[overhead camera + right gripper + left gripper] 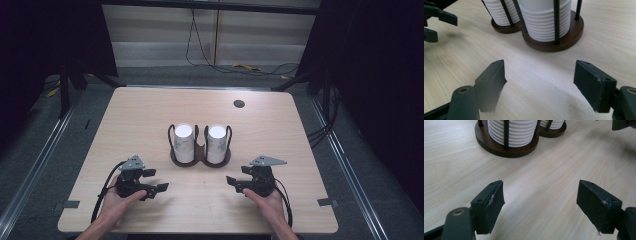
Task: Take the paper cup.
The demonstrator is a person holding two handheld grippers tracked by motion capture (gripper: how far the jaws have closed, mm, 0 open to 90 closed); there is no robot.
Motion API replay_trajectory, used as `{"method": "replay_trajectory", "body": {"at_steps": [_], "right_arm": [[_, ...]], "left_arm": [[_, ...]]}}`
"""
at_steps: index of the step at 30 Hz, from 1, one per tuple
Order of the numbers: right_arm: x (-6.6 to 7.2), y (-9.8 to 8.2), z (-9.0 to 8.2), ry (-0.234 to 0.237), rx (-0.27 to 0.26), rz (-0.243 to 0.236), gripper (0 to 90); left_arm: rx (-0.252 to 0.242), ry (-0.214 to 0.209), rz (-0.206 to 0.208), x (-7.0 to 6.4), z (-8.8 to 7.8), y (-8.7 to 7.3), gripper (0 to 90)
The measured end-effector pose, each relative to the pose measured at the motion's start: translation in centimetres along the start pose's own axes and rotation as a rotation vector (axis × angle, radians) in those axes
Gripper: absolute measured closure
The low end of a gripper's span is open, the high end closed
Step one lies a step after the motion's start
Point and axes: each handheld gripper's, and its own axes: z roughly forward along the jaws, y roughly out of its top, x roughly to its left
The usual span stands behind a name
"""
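A dark wooden cup holder (200, 161) with black wire posts stands at the table's middle. It carries two stacks of white ribbed paper cups, a left stack (184, 142) and a right stack (216, 143). My left gripper (159, 180) rests low over the table, in front and to the left of the holder, open and empty. My right gripper (236, 176) mirrors it at front right, open as well. In the left gripper view the jaws (540, 195) stand wide over bare wood, short of the holder's base (499, 147). The right gripper view has its jaws (540, 75) apart, facing the nearer stack (545, 20).
The light wooden table (280, 130) has a round cable hole (239, 104) at the back right. Tape marks sit on its front corners (326, 202). Black cables (220, 65) run over the floor behind the table. Metal rails (35, 170) flank it on both sides.
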Motion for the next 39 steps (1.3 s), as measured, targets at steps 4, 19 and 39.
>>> {"method": "replay_trajectory", "body": {"at_steps": [4, 19, 39], "right_arm": [[0.6, 0.6, -0.5, 0.007, -0.018, -0.039, 26.3], [1.9, 2.6, -0.7, 0.037, -0.006, -0.138, 28.7], [3.2, 6.6, -0.5, 0.101, -0.023, -0.171, 35.6]], "left_arm": [[-0.003, -0.003, 0.01, -0.2, -0.1, 0.0, 21.8], [0.002, -0.002, 0.004, -0.3, -0.2, -0.1, 22.9], [0.015, -0.001, 0.008, -0.3, 0.0, 0.0, 23.8]]}}
